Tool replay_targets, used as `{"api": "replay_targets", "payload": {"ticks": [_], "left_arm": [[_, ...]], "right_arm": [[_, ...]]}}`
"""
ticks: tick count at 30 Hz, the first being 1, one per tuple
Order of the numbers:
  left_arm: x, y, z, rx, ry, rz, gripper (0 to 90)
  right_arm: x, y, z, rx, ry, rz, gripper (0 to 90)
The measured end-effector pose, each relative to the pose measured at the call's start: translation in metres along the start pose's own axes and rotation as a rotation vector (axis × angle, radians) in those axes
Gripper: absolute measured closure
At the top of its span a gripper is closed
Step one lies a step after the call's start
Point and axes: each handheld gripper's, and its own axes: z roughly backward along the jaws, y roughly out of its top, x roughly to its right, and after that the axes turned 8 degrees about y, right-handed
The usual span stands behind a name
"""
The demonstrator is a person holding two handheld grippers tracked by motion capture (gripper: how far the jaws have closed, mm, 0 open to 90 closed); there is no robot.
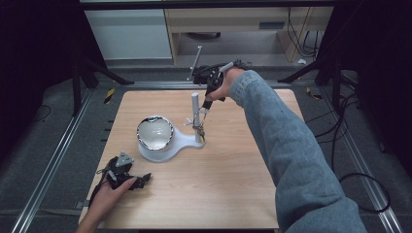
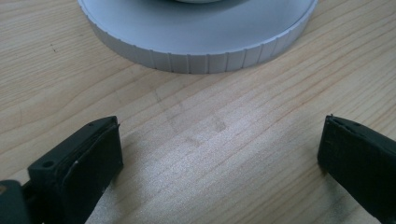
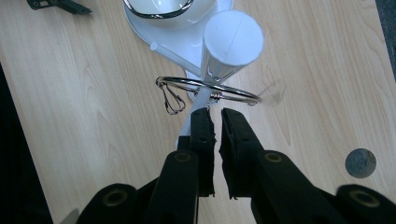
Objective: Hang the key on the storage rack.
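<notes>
The right claw point(image 3: 215, 112) stands nearly closed, a thin gap between its black jaws, the tips just short of a metal ring point(image 3: 208, 89) that circles the white post point(image 3: 232, 44) of a stand. Whether the tips pinch the ring's wire I cannot tell; they look to meet it at its near edge. A small wire clip point(image 3: 173, 101) hangs from the ring to the left of the claw.

The ring looks thin, stiff and light, and polished enough to slip between flat pads. I would take it on the near arc, away from the clip and the post, with the pads square across the wire. The post is slim, so a sideways tug could tip the stand point(image 1: 167, 145) despite its broad white base. Beyond the post sits a shiny bowl point(image 3: 159, 9), likely breakable.

The left claw point(image 1: 138, 180) lies on the counter point(image 1: 218, 194), jaws wide apart and empty, facing the ribbed rim of the stand's base point(image 2: 196, 58) just ahead.

No brand, label or writing can be read anywhere.
</notes>
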Motion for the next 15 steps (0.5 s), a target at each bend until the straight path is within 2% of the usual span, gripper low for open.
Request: {"api": "replay_targets", "payload": {"ticks": [7, 15], "left_arm": [[0.0, 0.0, 0.0, 0.0, 0.0, -0.001, 0.0], [0.0, 0.0, 0.0, 0.0, 0.0, 0.0, 0.0]], "right_arm": [[-0.001, -0.003, 0.004, 0.007, -0.007, -0.001, 81.4], [-0.002, -0.015, 0.01, 0.03, -0.019, -0.01, 76.8]]}}
